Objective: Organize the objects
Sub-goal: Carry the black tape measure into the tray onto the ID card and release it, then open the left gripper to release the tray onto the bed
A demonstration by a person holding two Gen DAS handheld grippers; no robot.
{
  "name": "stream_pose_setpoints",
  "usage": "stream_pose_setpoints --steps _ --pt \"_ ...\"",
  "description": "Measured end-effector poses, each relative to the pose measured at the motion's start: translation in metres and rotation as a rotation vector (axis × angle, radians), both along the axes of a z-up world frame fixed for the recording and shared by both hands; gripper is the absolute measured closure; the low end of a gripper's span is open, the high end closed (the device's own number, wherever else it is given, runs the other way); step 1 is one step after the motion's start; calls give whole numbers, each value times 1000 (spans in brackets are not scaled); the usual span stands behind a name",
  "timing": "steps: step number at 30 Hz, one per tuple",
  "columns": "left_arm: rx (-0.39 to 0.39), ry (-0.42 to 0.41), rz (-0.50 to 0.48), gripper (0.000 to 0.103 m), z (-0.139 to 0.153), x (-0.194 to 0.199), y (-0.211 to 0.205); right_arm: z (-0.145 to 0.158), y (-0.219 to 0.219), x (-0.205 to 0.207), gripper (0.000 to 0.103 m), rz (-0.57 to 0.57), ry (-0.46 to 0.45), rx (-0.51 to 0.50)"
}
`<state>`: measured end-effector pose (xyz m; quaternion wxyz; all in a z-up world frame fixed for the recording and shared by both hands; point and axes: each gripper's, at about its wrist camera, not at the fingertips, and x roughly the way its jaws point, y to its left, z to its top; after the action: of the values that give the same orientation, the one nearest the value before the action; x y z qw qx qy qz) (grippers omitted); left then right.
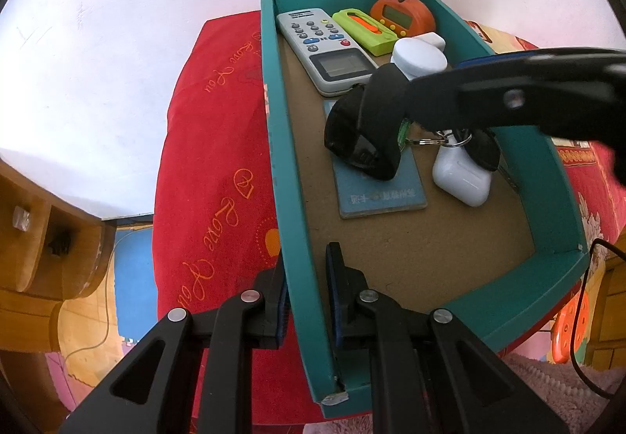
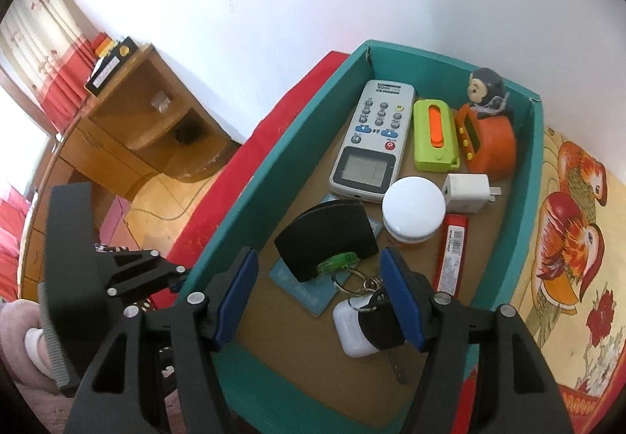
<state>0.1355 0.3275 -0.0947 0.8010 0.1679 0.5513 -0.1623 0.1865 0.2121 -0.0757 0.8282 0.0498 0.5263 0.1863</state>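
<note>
A teal cardboard box [image 1: 279,176] [image 2: 234,195] sits on a red cloth. In it lie a grey remote [image 1: 324,47] [image 2: 371,140], a green and orange case [image 1: 364,31] [image 2: 435,138], an orange monkey timer [image 1: 403,9] [image 2: 489,133], a white round jar [image 1: 418,56] [image 2: 412,209], a white charger [image 2: 465,193], a red pack [image 2: 452,254], a blue card [image 1: 383,187] [image 2: 301,285], a black wallet [image 2: 328,238] and a white earbud case with keys [image 1: 461,172] [image 2: 356,332]. My left gripper [image 1: 307,301] is shut on the box's left wall. My right gripper [image 2: 319,297] is open above the wallet and keys; it also shows in the left wrist view [image 1: 387,121].
A red embroidered cloth [image 1: 211,176] covers the surface under the box. A wooden cabinet [image 2: 152,129] stands at the left by the white wall. A bird-patterned cloth [image 2: 567,230] lies right of the box. A black cable [image 1: 579,297] hangs at the right.
</note>
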Motion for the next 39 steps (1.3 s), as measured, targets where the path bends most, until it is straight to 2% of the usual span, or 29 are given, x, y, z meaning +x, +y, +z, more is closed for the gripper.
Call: stream_pose_setpoints --steps 7,12,20,26,29,32,34,35,39 --pt "-5 5 -16 87 0 1 1 16 -9 -24 38 -45 -17 6" --pt "-16 12 -35 87 0 2 3 23 -22 -48 38 -123 -16 5" --pt "-40 27 -78 85 1 4 9 13 -39 -86 38 -300 20 37" --pt "-50 30 -102 83 0 6 9 4 -41 -113 38 -390 28 37" --pt "-29 31 -97 76 0 7 7 2 -41 -121 38 -418 30 38" --pt "-12 28 -89 57 -1 11 8 3 -41 -125 38 -442 22 41" --pt "-24 35 -60 25 -1 15 12 4 -40 -127 38 -451 14 44" --pt "-35 41 -44 20 -2 17 16 4 -39 -128 38 -453 12 44" --pt "-32 17 -57 16 0 14 18 3 -36 -129 38 -457 15 37"
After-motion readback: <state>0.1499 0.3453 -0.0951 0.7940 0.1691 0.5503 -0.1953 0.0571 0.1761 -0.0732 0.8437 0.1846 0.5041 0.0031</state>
